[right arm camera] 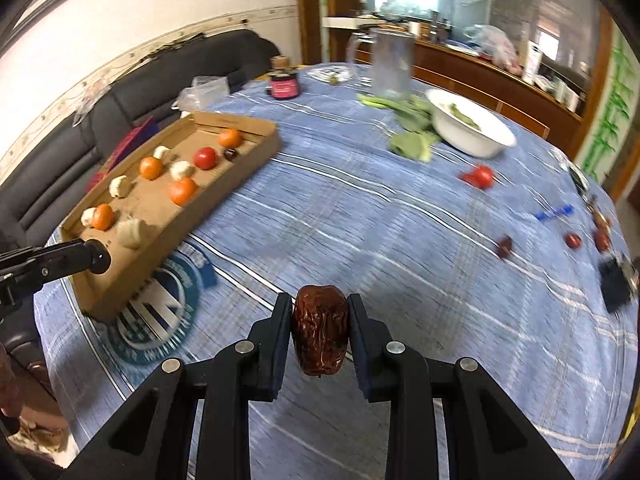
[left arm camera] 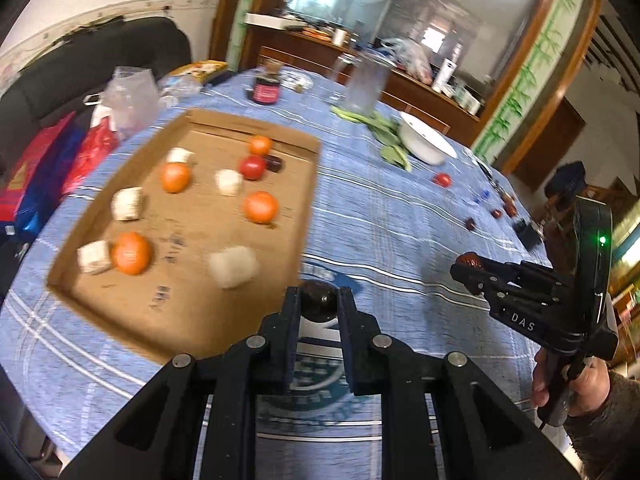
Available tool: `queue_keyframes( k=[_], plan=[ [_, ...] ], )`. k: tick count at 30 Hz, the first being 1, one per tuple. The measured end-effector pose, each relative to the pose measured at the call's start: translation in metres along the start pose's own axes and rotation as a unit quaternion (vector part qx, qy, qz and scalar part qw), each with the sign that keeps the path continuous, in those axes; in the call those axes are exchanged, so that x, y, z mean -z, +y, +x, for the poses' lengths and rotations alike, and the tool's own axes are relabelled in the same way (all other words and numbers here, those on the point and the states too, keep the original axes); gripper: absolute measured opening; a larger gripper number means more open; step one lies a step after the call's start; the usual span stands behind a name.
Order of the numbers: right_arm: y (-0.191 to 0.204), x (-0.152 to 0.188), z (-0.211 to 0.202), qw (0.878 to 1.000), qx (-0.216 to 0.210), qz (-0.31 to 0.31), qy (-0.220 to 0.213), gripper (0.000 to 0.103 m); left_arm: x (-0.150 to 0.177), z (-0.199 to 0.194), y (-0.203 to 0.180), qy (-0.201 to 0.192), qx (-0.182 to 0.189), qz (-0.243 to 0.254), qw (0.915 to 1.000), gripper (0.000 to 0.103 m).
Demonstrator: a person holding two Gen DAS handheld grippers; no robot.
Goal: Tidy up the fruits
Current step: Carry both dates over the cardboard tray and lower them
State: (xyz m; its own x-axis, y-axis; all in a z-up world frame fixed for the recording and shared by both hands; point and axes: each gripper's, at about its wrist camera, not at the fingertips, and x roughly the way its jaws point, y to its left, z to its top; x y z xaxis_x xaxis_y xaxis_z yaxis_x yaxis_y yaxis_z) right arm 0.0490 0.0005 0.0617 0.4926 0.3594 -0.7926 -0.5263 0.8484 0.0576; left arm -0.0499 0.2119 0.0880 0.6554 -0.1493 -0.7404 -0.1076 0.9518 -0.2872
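Observation:
A cardboard tray (left arm camera: 224, 120) (right arm camera: 256, 152) on the blue tablecloth holds several oranges (left arm camera: 261, 207), white chunks (left arm camera: 127, 203), a tomato (left arm camera: 252, 167) and a dark date (left arm camera: 275, 163). My left gripper (left arm camera: 319, 300) is shut on a dark red date (left arm camera: 318, 296) just off the tray's near right edge; it also shows in the right wrist view (right arm camera: 96, 258). My right gripper (right arm camera: 320, 312) is shut on a wrinkled red date (right arm camera: 320, 330) above the cloth; it also shows in the left wrist view (left arm camera: 466, 266). A loose tomato (right arm camera: 480, 176) and dates (right arm camera: 505, 246) lie at the right.
A white bowl (right arm camera: 472, 136) with green leaves (right arm camera: 412, 144) beside it, a clear pitcher (right arm camera: 390, 62) and a dark jar (right arm camera: 284, 82) stand at the table's far side. A black sofa (right arm camera: 132, 92) with bags is at the left. A small black object (right arm camera: 616, 284) lies near the right edge.

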Motion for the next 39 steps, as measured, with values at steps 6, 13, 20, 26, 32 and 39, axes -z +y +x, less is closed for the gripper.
queue_keyframes(
  k=[6,13,20,26,32,39],
  plan=[
    [0.034,-0.033,0.02,0.999,-0.024,-0.03,-0.001,0.03,-0.006,-0.011,0.038,-0.008,-0.031,-0.021,0.9992,0.018],
    [0.068,-0.07,0.042,0.997,-0.045,-0.058,-0.004,0.03,-0.006,-0.011,0.076,-0.006,-0.056,-0.044,0.9974,0.018],
    [0.083,-0.1,0.066,0.996,-0.055,-0.071,-0.003,0.03,-0.005,0.0,0.095,0.009,-0.064,-0.062,0.996,0.018],
    [0.092,-0.121,0.091,0.995,-0.051,-0.082,0.003,0.03,-0.005,0.011,0.097,0.018,-0.061,-0.066,0.9958,0.018],
    [0.094,-0.131,0.119,0.995,-0.055,-0.082,0.015,0.03,-0.005,0.022,0.099,0.03,-0.058,-0.069,0.9955,0.018],
    [0.094,-0.134,0.141,0.994,-0.059,-0.085,0.029,0.03,-0.003,0.035,0.1,0.044,-0.058,-0.071,0.9948,0.018]
  ],
)
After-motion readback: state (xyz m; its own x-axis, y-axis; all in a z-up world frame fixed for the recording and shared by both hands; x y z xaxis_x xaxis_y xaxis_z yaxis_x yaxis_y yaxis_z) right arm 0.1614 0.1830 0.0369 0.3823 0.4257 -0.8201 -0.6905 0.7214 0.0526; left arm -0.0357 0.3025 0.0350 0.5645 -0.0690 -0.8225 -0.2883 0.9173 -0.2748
